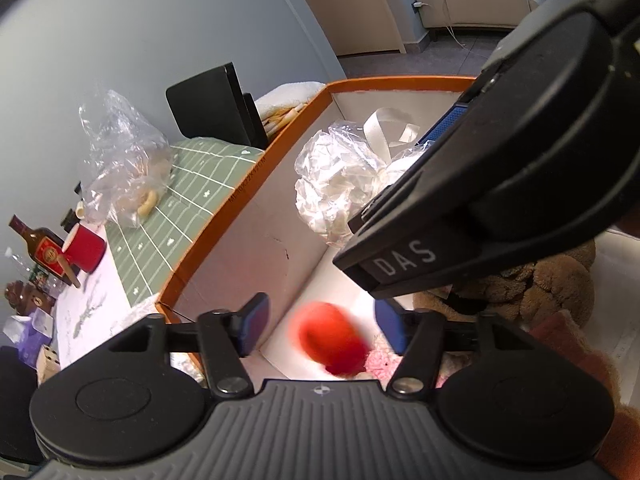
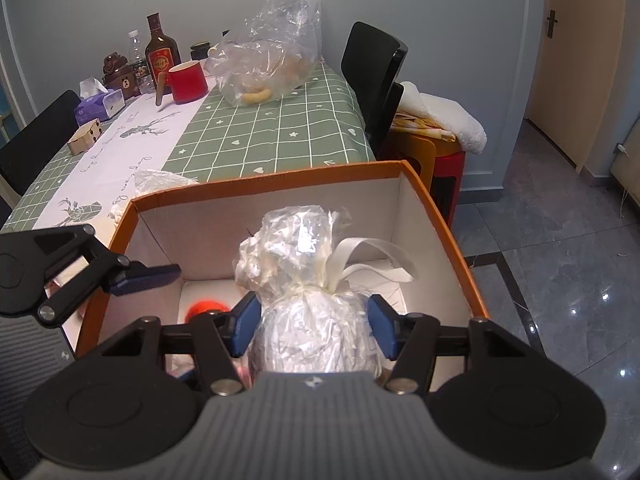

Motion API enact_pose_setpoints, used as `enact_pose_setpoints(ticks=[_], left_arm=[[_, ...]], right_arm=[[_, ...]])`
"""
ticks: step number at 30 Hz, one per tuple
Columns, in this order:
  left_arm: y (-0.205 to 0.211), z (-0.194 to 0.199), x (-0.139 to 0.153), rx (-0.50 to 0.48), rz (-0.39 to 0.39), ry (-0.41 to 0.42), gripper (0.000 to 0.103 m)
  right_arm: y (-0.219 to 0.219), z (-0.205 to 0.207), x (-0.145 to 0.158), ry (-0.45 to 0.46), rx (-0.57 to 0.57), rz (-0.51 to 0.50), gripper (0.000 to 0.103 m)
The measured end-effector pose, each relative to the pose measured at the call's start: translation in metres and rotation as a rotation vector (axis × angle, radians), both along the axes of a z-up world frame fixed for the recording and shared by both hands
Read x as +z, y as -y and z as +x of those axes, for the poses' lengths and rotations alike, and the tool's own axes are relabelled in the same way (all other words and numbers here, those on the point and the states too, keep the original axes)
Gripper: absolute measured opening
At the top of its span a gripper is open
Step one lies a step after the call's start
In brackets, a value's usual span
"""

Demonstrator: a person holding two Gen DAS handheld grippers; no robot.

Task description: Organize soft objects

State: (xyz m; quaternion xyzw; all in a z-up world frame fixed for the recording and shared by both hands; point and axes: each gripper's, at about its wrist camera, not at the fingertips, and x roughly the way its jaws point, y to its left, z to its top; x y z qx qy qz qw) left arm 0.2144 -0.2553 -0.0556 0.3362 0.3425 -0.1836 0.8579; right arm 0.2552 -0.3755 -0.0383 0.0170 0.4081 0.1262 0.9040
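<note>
Crinkled clear plastic wraps the one ribbon-tied bundle (image 2: 308,300), which sits squeezed between the blue pads of the right gripper (image 2: 314,326) over the orange-rimmed box (image 2: 436,216); only this view shows the table beyond the fingers with one red mug (image 2: 188,82), one brown bottle (image 2: 160,50) and one loose bag (image 2: 272,48). The left wrist view alone shows one brown plush (image 1: 536,284) beside the right-hand finger, while the left gripper (image 1: 322,330) stands wide and empty with one blurred red ball (image 1: 334,338) between its fingers, inside the box
</note>
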Motion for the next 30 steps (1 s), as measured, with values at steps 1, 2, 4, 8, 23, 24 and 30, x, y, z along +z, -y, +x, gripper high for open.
enact_pose_setpoints(ticks=[1, 2, 4, 8, 23, 24, 30], left_arm=[[0.0, 0.0, 0.001, 0.0, -0.003, 0.001, 0.077], [-0.001, 0.0, 0.003, 0.001, -0.009, -0.002, 0.077], [-0.003, 0.0, 0.005, 0.003, -0.018, -0.003, 0.077], [-0.005, -0.001, 0.009, 0.007, -0.024, 0.001, 0.077], [-0.026, -0.024, 0.045, 0.027, -0.076, 0.045, 0.077], [-0.029, -0.026, 0.048, 0.031, -0.078, 0.05, 0.077], [-0.052, -0.034, 0.07, 0.084, -0.146, 0.059, 0.077]], right_arm=[[0.0, 0.0, 0.001, 0.002, -0.002, 0.002, 0.059], [0.0, -0.001, 0.002, 0.005, -0.004, 0.004, 0.059], [0.001, -0.002, 0.004, 0.015, -0.008, 0.006, 0.059], [0.004, -0.005, 0.011, 0.03, -0.021, 0.032, 0.062], [0.0, -0.026, 0.053, 0.121, -0.024, 0.13, 0.063], [-0.001, -0.028, 0.056, 0.128, -0.021, 0.131, 0.063], [-0.014, -0.045, 0.071, 0.168, 0.013, 0.136, 0.063]])
